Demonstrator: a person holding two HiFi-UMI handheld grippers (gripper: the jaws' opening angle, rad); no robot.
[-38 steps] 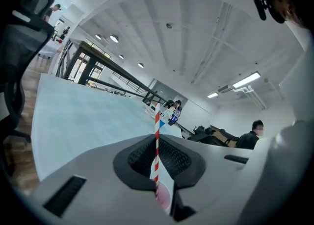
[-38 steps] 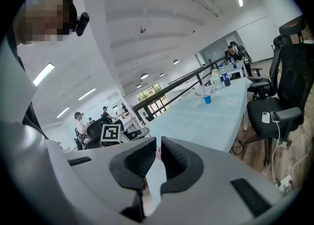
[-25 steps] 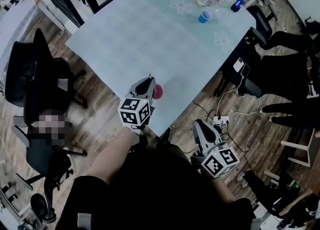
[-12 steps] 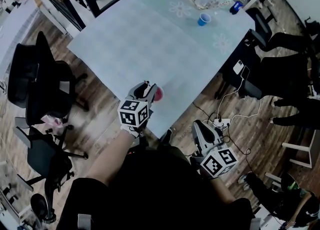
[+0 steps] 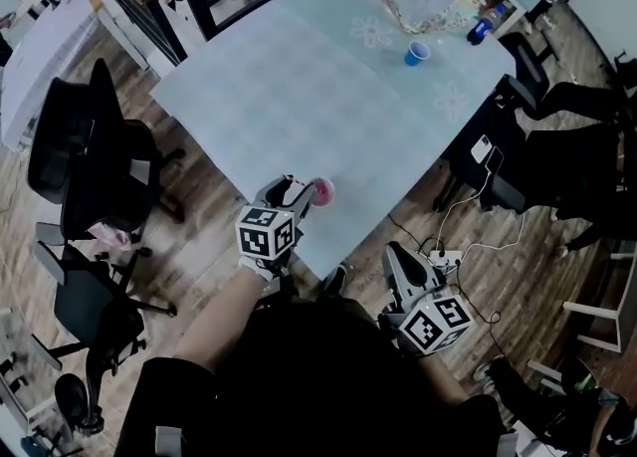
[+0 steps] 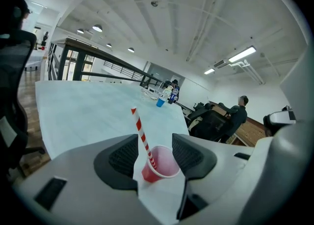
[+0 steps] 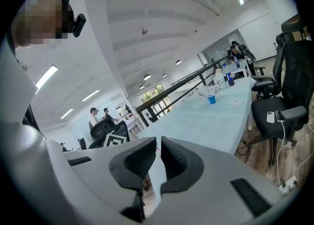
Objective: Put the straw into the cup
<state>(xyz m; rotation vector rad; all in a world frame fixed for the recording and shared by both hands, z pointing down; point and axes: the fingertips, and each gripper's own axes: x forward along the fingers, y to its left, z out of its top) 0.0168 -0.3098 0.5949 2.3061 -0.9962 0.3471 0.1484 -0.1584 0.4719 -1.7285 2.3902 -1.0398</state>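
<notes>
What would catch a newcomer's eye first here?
The red-and-white striped straw stands tilted in the red cup, close to the near edge of the table. The left gripper frames both, its jaws opening with the pads off the cup. Far across the table sits a blue cup.

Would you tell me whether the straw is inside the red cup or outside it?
Inside: the striped straw leans in the red cup, its end below the rim.

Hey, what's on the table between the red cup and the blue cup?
Nothing: bare tablecloth runs from the red cup to the blue cup, as the head view shows.
</notes>
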